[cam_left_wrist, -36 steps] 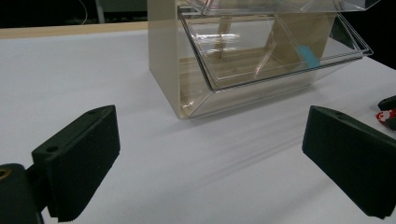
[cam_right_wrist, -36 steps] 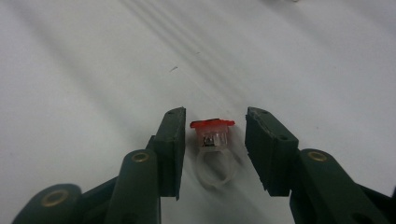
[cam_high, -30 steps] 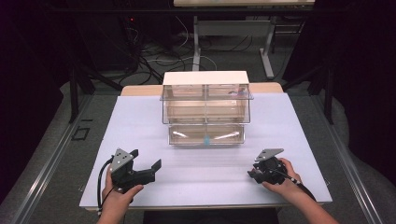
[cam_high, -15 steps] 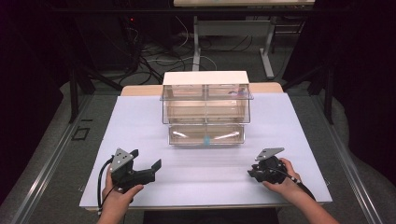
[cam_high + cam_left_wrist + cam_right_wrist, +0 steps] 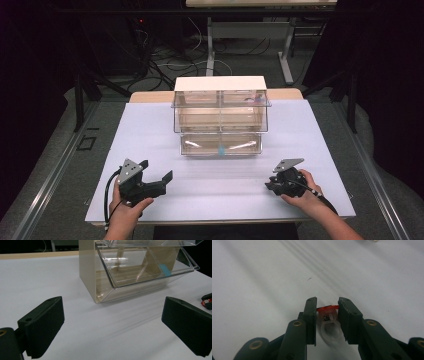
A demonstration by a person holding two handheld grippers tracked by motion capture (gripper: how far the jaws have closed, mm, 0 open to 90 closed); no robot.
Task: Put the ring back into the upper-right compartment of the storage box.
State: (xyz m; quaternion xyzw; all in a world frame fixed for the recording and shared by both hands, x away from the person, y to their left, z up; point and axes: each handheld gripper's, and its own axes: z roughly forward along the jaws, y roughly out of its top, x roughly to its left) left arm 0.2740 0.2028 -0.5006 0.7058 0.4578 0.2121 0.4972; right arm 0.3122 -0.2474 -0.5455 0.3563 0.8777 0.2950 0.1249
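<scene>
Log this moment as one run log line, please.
right gripper: shut on small red and clear part | left gripper: open, nothing between jaws | clear drawer unit: bottom drawer out | white table

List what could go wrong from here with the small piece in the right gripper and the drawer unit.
1. The right gripper pinches a small red and clear part near the jaw tips; it could slip or twist out when lifted.
2. The clear drawer unit has a tilted-out lower bin; a misjudged drop may miss it.
3. The left gripper rests open and apart from the unit, so a bump could shift it.
</scene>
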